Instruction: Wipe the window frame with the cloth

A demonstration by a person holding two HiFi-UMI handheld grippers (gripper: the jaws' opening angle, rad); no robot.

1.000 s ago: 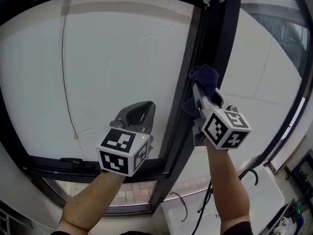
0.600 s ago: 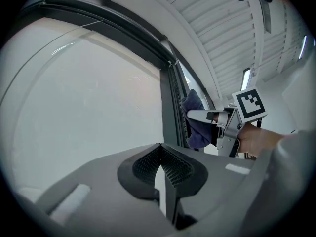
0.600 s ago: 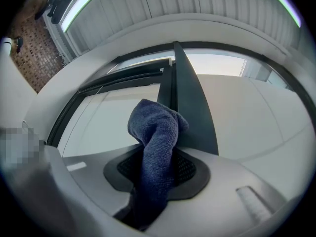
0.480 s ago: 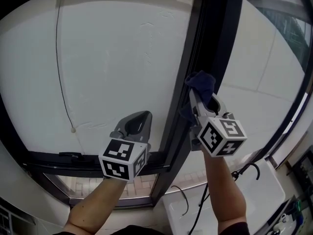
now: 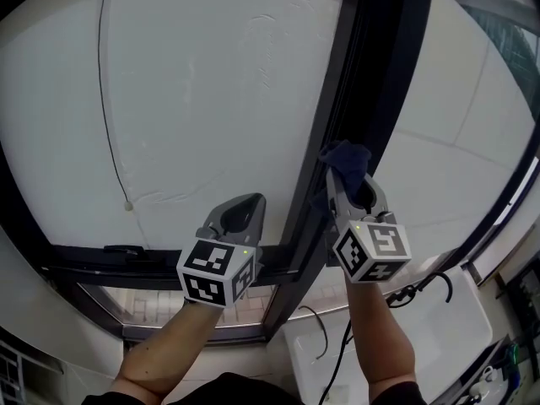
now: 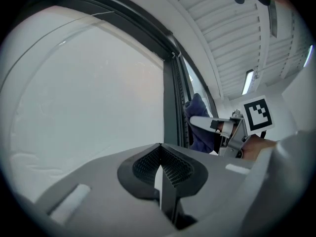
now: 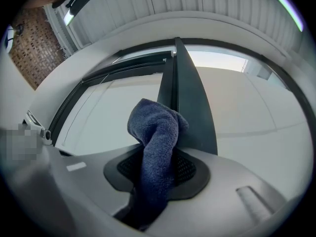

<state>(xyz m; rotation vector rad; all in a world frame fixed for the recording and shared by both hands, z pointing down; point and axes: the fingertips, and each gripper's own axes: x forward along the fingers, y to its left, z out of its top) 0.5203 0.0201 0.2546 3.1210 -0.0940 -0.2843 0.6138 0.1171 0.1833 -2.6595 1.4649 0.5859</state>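
The right claw (image 7: 157, 168) pinches a dark blue, fuzzy cloth (image 7: 158, 127), bunched into a lump against the black upright window frame (image 7: 191, 107); the left claw (image 6: 159, 171) is pressed together, empty

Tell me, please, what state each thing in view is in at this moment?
left tool: shut, empty, held in front of the pane.
right tool: shut on the cloth.
cloth: bunched, clamped at its lower part, free end up at the window frame.
window frame: dark upright bar, cloth against it as far as can be seen.
cord: hanging slack.
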